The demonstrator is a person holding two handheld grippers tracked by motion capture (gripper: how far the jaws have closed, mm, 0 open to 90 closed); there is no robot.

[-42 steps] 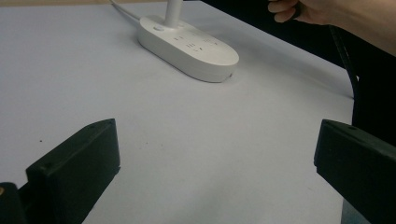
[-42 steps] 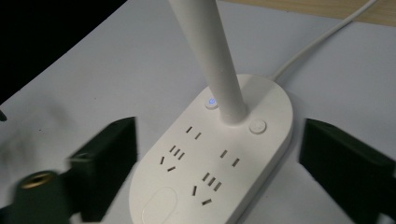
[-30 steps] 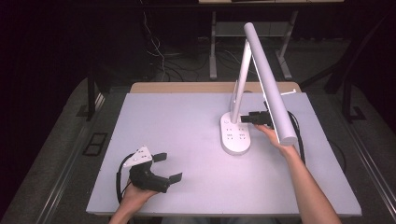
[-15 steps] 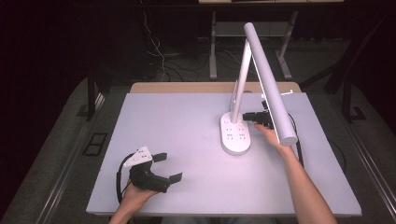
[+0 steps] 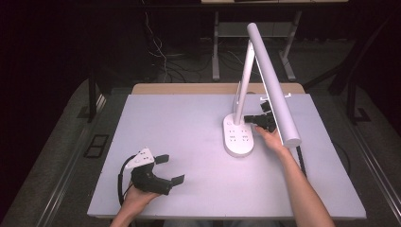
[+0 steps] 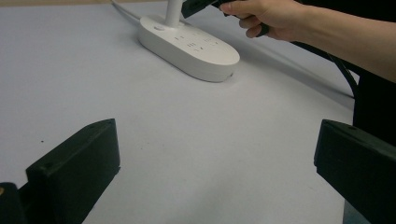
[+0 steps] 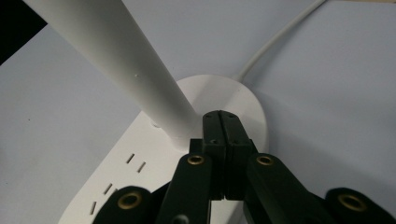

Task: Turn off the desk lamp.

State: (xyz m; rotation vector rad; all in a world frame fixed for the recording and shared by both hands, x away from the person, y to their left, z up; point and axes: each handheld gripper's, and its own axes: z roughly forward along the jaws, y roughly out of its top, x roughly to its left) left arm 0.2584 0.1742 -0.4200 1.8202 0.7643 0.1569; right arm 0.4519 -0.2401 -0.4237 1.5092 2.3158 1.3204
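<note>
The lamp (image 5: 255, 85) stands on the right half of the tabletop (image 5: 189, 127), its oval base (image 5: 239, 137) carrying socket slots, its post (image 7: 116, 60) rising tilted from the base's far end, and a long white head sloping over the right hand; a white cord (image 7: 275, 37) runs off behind the base. The right tongs (image 7: 220, 116) have just been closing and are now clenched with nothing between the jaws, the tips just beside the foot of the post, over the base. The left tongs (image 5: 168, 169) rest released near the tabletop's front left, jaws wide apart, well apart from the lamp.
</note>
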